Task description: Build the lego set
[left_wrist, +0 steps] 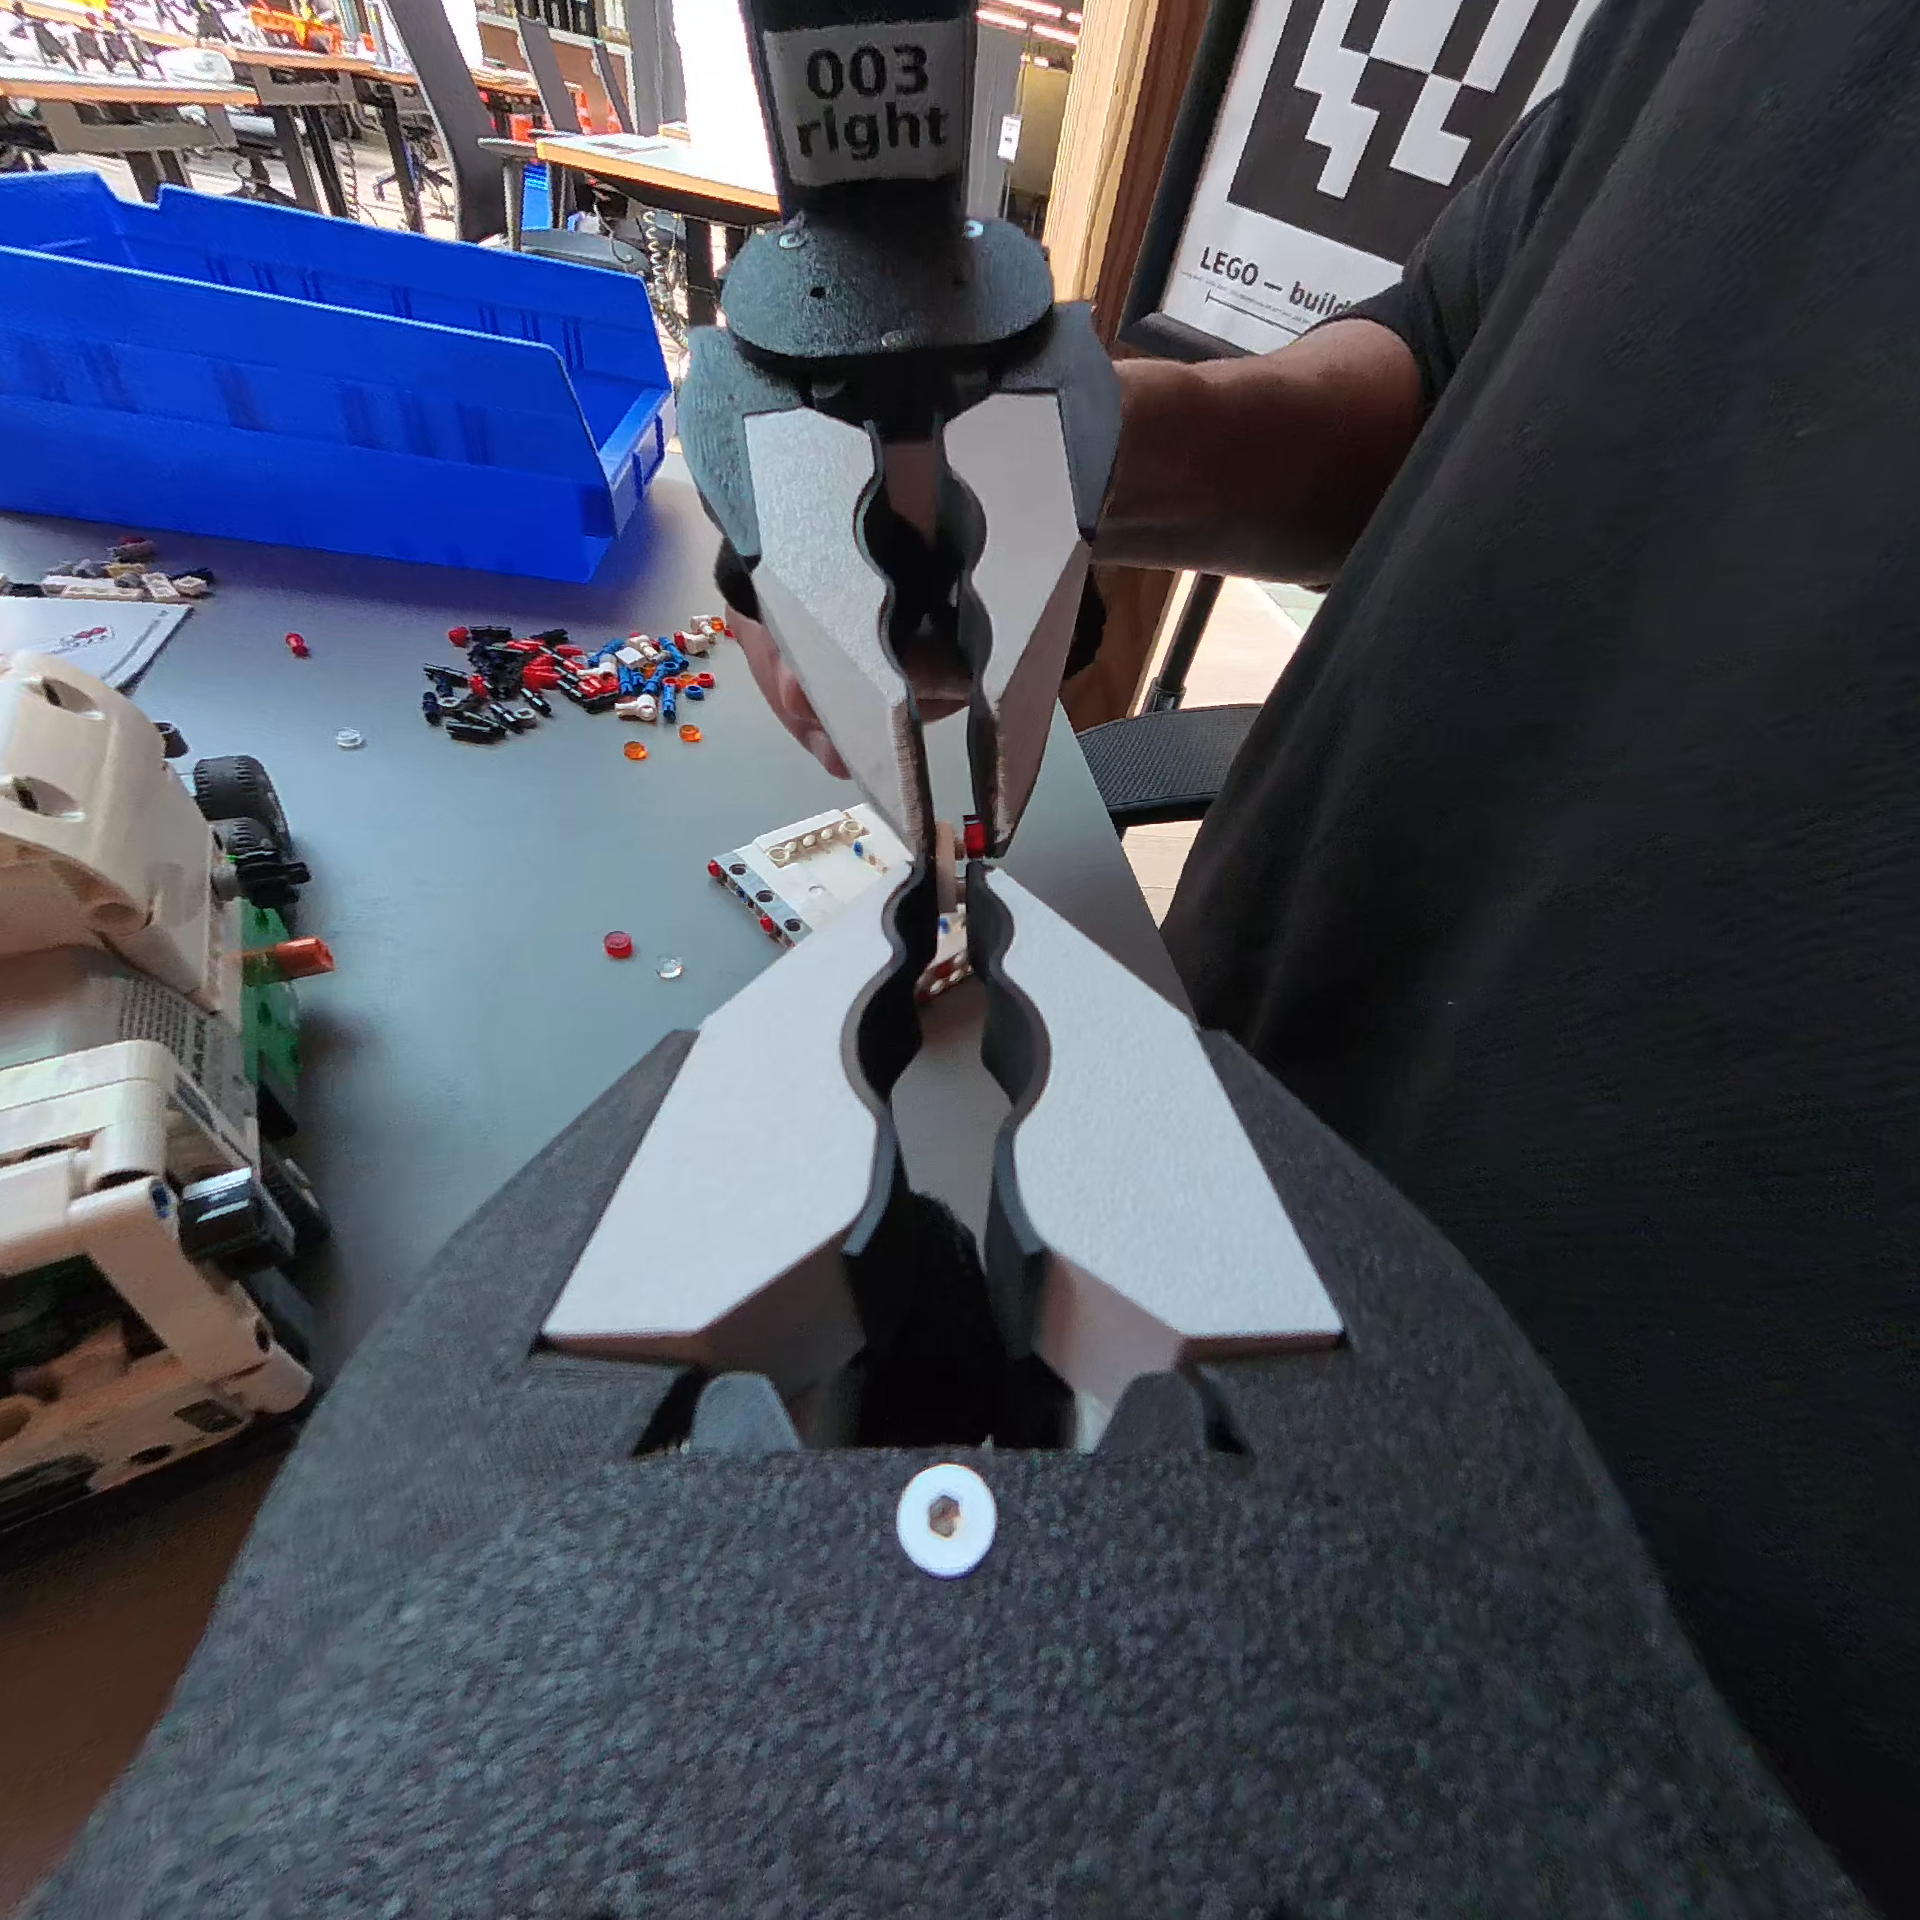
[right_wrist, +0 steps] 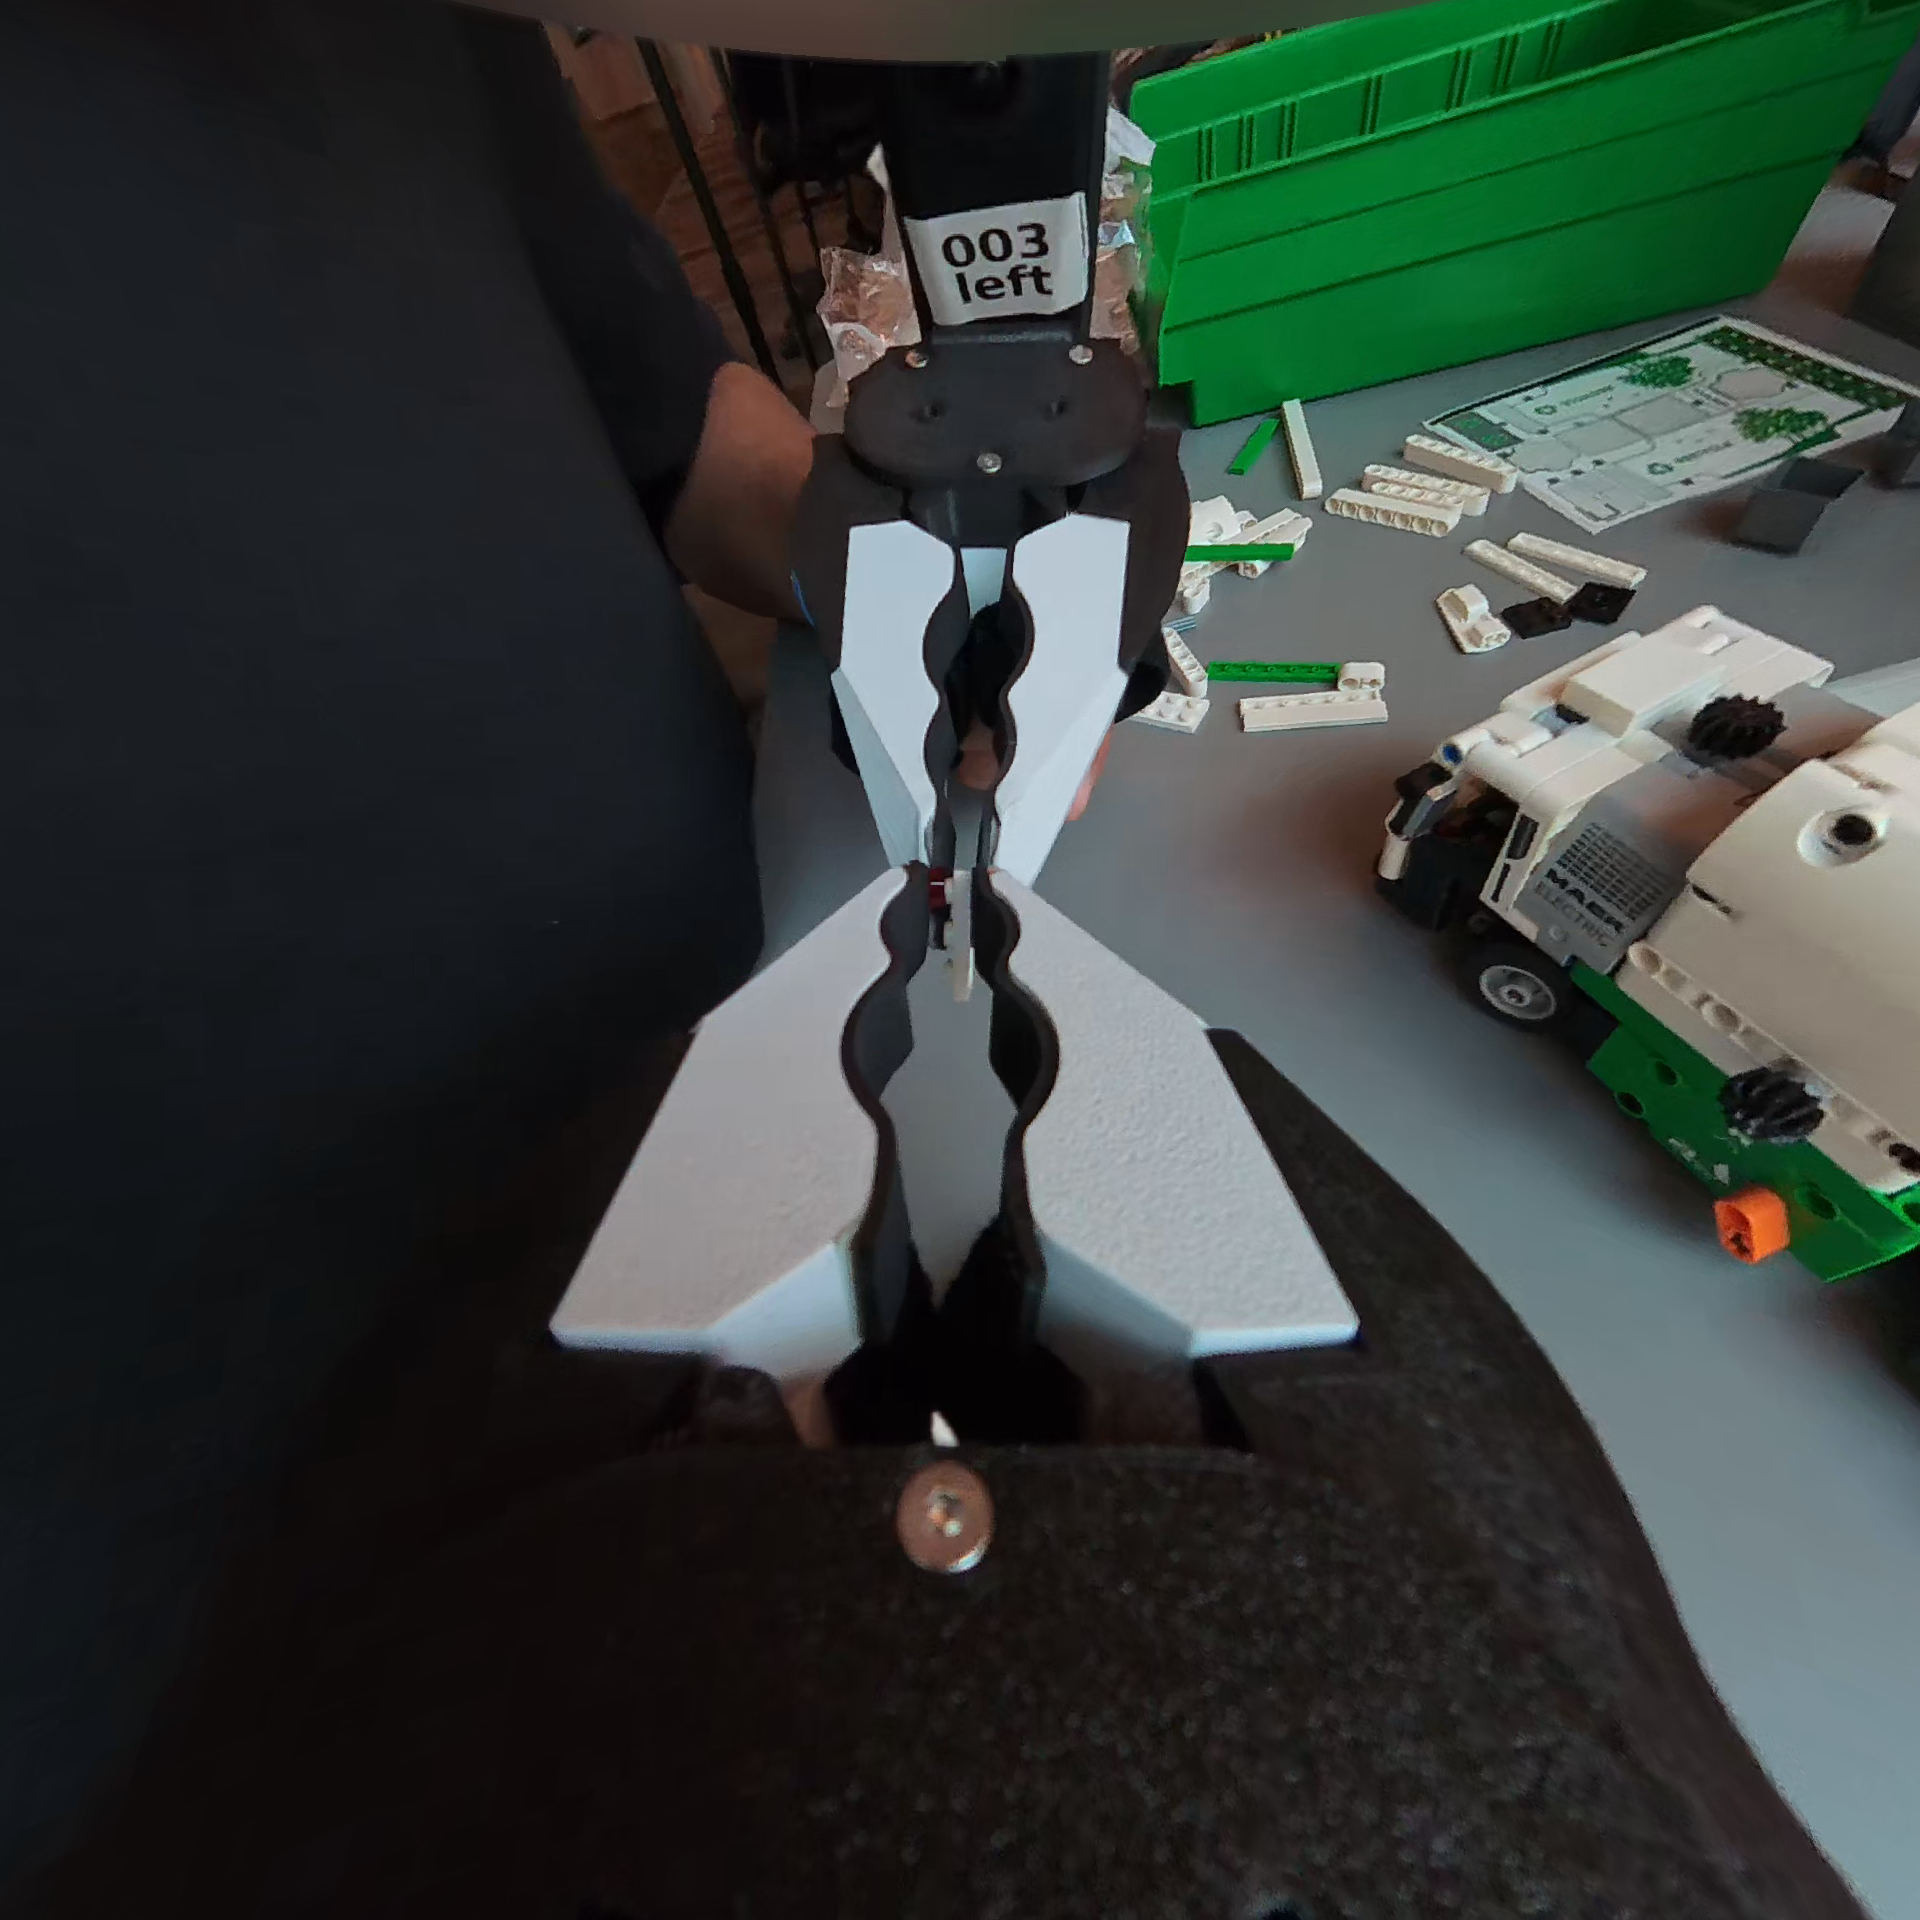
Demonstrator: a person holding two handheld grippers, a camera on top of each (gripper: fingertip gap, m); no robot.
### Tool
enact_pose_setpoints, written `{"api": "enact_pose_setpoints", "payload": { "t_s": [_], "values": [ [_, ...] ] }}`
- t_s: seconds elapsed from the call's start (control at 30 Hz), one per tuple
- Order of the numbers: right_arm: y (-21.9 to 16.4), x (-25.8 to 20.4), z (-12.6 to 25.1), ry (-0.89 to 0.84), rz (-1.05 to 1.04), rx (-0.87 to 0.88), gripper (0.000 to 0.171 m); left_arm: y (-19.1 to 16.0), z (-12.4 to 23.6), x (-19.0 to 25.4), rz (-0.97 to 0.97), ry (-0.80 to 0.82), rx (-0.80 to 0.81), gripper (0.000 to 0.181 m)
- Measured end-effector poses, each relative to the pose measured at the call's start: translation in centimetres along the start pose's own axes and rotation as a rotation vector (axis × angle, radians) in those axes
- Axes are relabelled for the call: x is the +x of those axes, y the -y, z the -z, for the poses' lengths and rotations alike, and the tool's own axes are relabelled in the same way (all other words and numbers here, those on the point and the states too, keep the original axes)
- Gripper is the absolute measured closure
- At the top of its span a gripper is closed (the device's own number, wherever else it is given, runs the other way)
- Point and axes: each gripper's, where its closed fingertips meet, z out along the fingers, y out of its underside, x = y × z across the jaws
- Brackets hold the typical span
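My two grippers meet tip to tip above the grey table. My left gripper (left_wrist: 940,883) is shut on a small white lego piece (left_wrist: 948,966) with red dots, which shows through the gap between its fingers. My right gripper (left_wrist: 961,836) comes in from above, shut on a tiny red piece (left_wrist: 974,834) held against the white one. In the right wrist view, my right gripper (right_wrist: 951,894) holds the red piece (right_wrist: 938,891) beside the white piece (right_wrist: 961,956). The left gripper (right_wrist: 961,857) faces it.
A white and green lego truck (left_wrist: 104,1039) (right_wrist: 1662,883) stands on the table. There are also a blue bin (left_wrist: 312,416), a green bin (right_wrist: 1455,208), a pile of small pins (left_wrist: 561,675), a white sub-assembly (left_wrist: 810,862), white beams (right_wrist: 1423,488) and a printed sheet (right_wrist: 1683,416). A person's dark-shirted torso (left_wrist: 1558,831) is close by.
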Motion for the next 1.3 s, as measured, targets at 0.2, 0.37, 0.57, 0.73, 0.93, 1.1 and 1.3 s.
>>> {"api": "enact_pose_setpoints", "payload": {
  "t_s": [0.2, 0.37, 0.57, 0.73, 0.93, 1.1, 1.3],
  "values": [
    [0.7, -0.8, 0.1, 0.081, 0.001, 0.035, 0.164, 0.7, 0.2, 0.8, 0.049, -0.058, 0.044, 0.179],
    [0.7, 0.5, 0.2, 0.076, -0.145, 0.085, 0.165, 0.7, 0.3, -0.4, 0.17, -0.061, 0.062, 0.179],
    [1.0, 1.6, 0.4, 0.069, -0.309, 0.209, 0.165, 1.0, 0.4, -1.4, 0.36, -0.132, 0.11, 0.177],
    [0.9, 2.2, 0.6, 0.065, -0.4, 0.269, 0.165, 0.9, 0.4, -1.9, 0.413, -0.143, 0.119, 0.177],
    [0.1, 2.9, 0.3, 0.042, -0.511, 0.297, 0.165, 0.1, 0.3, -2.4, 0.504, -0.164, 0.083, 0.179],
    [-0.3, 2.4, 0.0, 0.054, -0.488, 0.266, 0.165, -0.2, 0.3, -2.0, 0.468, -0.157, 0.063, 0.179],
    [0.5, 1.9, 0.1, 0.101, -0.484, 0.278, 0.165, 0.6, 0.6, -1.5, 0.462, -0.187, 0.104, 0.179]
  ]
}}
